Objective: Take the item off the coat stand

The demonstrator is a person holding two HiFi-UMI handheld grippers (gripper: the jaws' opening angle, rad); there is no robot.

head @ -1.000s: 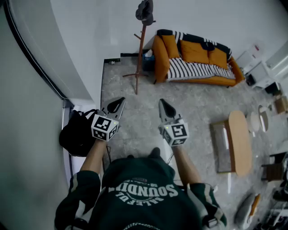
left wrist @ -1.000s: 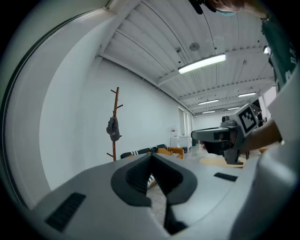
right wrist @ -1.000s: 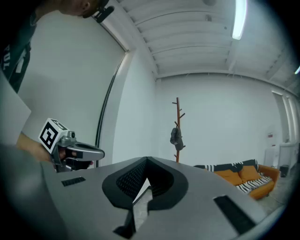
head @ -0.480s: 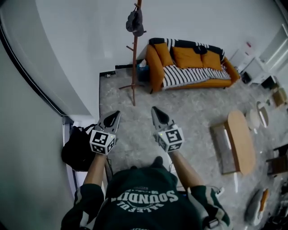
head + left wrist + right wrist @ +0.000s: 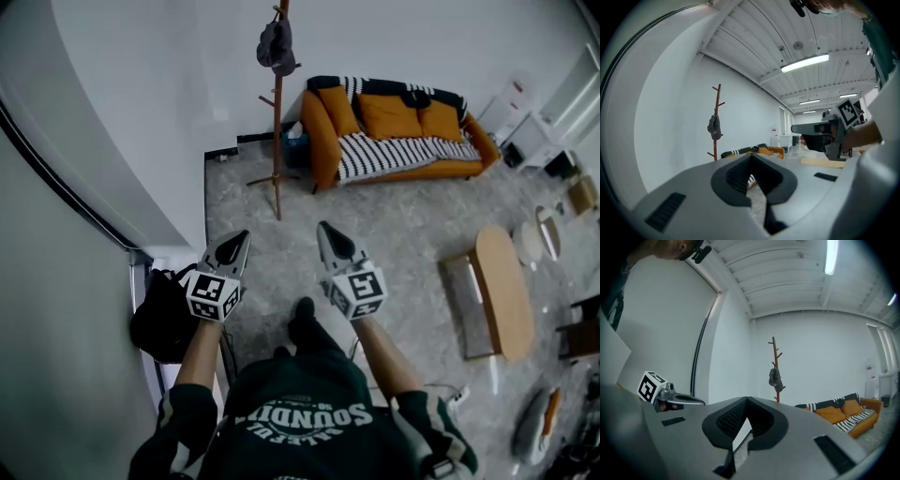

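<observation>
A dark grey cap [image 5: 276, 45] hangs high on a brown wooden coat stand [image 5: 277, 141] by the white back wall. The cap [image 5: 714, 126] also shows in the left gripper view, and the cap [image 5: 775, 378] on the stand [image 5: 776, 352] in the right gripper view, far ahead of both jaws. My left gripper [image 5: 240, 236] and right gripper [image 5: 325, 230] are held side by side over the floor, well short of the stand. Both are shut with nothing in them. The left gripper [image 5: 751, 157] and right gripper [image 5: 746, 399] point roughly level toward the stand.
An orange sofa [image 5: 394, 131] with a striped blanket stands right of the stand. A black bag [image 5: 164, 314] lies by the curved wall at the left. A wooden oval table [image 5: 503, 291] is at the right. Grey stone floor [image 5: 281, 253] lies between me and the stand.
The person has stepped forward, one foot now showing below the grippers. The stand and sofa have shifted slightly left in view. Both grippers stay shut and side by side.
</observation>
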